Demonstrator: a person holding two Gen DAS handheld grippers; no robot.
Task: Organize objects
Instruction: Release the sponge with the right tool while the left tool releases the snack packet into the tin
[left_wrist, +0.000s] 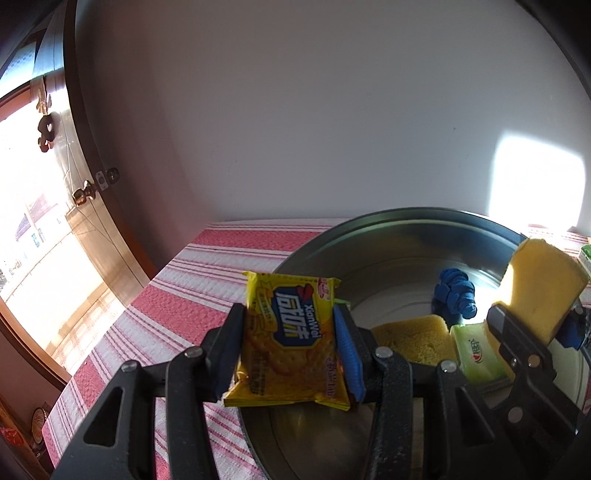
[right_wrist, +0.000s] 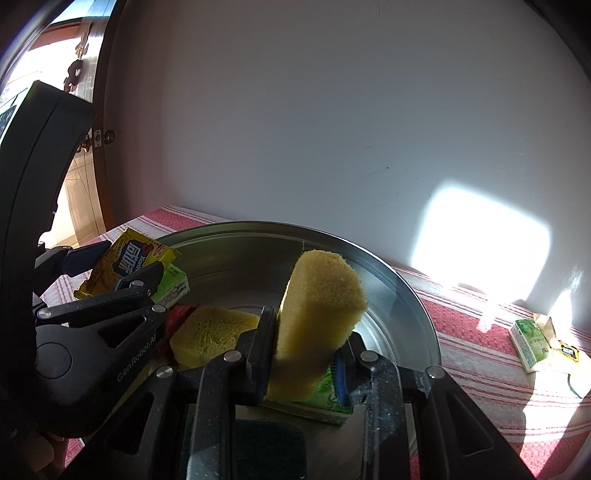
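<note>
The yellow cracker packet (left_wrist: 291, 339) is clamped between the pads of the left claw (left_wrist: 291, 347), held above the near rim of a large round metal basin (left_wrist: 399, 225). The right claw (right_wrist: 306, 354) grips a yellow sponge (right_wrist: 321, 310) upright over the basin's middle. In the basin lie a second yellow sponge (right_wrist: 210, 336), a green carton (left_wrist: 480, 350), and a crumpled blue cloth (left_wrist: 456, 297). The basin stands on a red-and-white striped tabletop (left_wrist: 207, 280) against a white wall; another green carton (right_wrist: 526, 341) lies on the cloth to the right, well apart.
</note>
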